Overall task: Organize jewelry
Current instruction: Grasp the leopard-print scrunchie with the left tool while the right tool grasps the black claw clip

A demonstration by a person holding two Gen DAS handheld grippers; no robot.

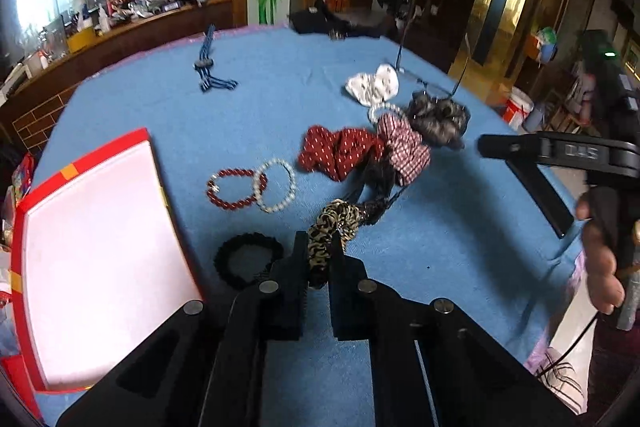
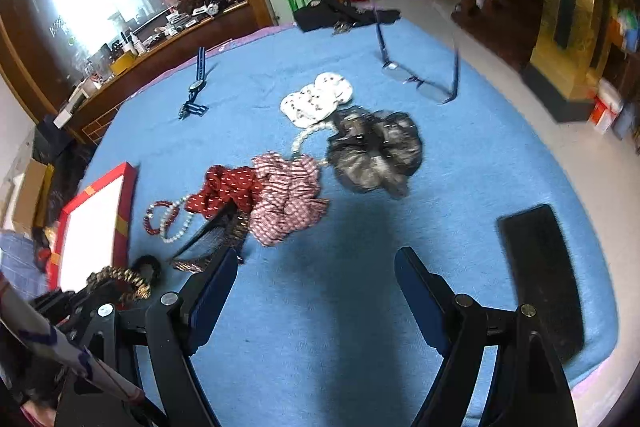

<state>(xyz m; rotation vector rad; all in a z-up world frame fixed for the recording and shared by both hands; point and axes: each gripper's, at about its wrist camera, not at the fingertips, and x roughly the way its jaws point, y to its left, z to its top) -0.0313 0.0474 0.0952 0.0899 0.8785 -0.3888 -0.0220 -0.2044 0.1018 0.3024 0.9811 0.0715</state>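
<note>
My left gripper (image 1: 318,247) is shut on a leopard-print scrunchie (image 1: 334,223), pinched between the two black fingers just above the blue cloth. It shows too in the right wrist view, where the scrunchie (image 2: 124,281) hangs at the lower left. An open red box (image 1: 112,147) with a white inside lies left of it. Red bead (image 1: 234,189) and pearl (image 1: 276,185) bracelets overlap beyond the fingers, and a black hair tie (image 1: 248,259) lies close by. My right gripper (image 2: 316,255) stands open over bare cloth, holding nothing.
A pile of scrunchies lies mid-table: dark red (image 2: 228,187), red-checked (image 2: 288,199), grey-black (image 2: 376,151), white (image 2: 316,99). Glasses (image 2: 424,83) and a blue watch (image 2: 196,87) sit farther back. A flat black rectangle (image 2: 540,275) lies near the right edge of the table.
</note>
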